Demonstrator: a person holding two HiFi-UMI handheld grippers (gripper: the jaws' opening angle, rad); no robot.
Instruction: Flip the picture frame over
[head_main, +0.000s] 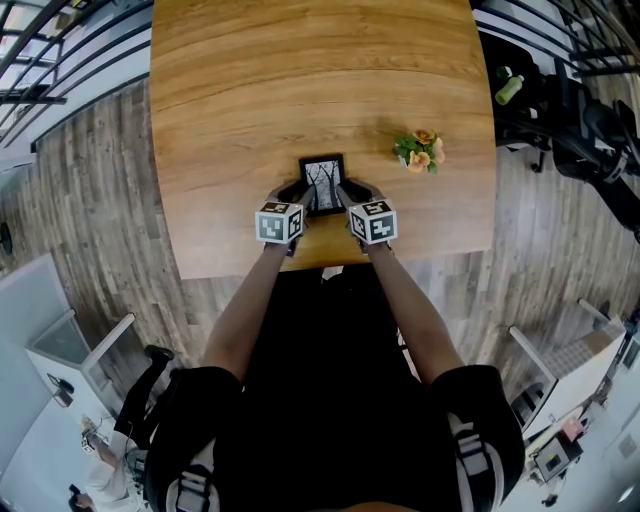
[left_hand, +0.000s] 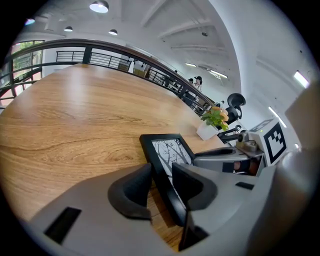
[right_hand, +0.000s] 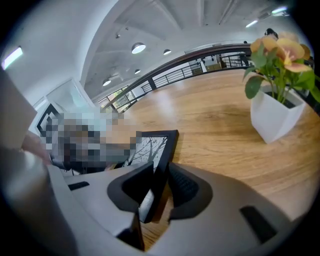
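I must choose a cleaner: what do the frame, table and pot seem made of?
Frame: matte black, painted wood or plastic; no grain shows. Table: wood or veneer, by its grain, with a light sheen. Pot: plain matte white, perhaps ceramic or plastic.

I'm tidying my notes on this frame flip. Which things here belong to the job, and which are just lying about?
Part of the job:
- picture frame, picture side up
- left gripper and right gripper, each clamped on one side edge of it

Just lying about:
- potted flowers, on the table right of the frame
- green bottle, off the table
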